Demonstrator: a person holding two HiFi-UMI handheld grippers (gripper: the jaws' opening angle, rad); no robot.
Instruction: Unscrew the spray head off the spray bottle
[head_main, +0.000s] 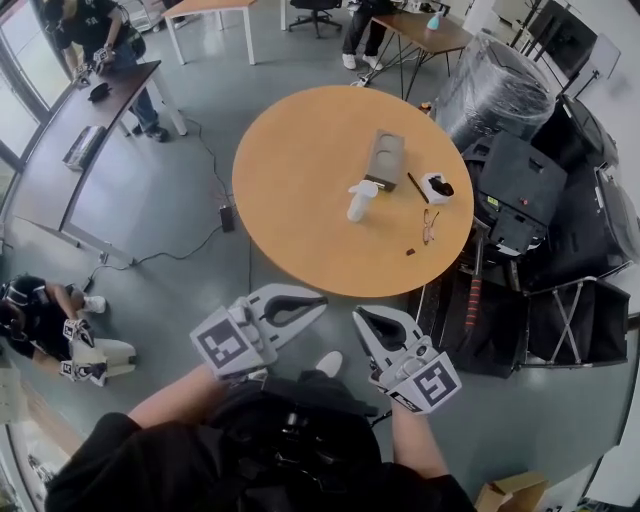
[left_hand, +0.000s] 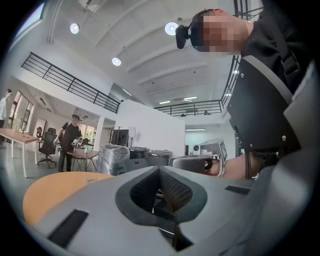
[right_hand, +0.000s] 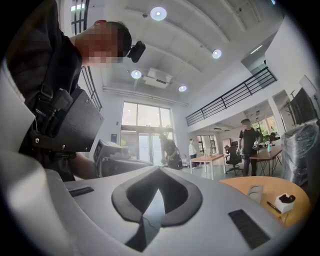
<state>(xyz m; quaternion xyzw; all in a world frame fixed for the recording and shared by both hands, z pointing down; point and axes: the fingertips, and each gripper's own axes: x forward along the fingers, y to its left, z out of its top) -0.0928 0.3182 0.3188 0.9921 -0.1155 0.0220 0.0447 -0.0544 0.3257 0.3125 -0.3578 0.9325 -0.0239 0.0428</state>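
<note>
You're holding L gripper (head_main: 318, 305) & R gripper (head_main: 360, 320) closed, empty, well apart from the small white plastic spray bottle (head_main: 360, 200) standing on the round orange tabletop (head_main: 300, 180); arriving unopened, you're risking toppling it.

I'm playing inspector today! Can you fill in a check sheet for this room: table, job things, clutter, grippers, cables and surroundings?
Surface: round orange table, mostly bare.
Job's things: white spray bottle near the table's middle, untouched.
Clutter: grey tray, pen, small white cup, glasses.
Grippers: left gripper and right gripper both shut, empty, held off the table.
Cables: black cable on the floor left of the table.
Surroundings: black cases, plastic-wrapped bundle, people at desks.
</note>
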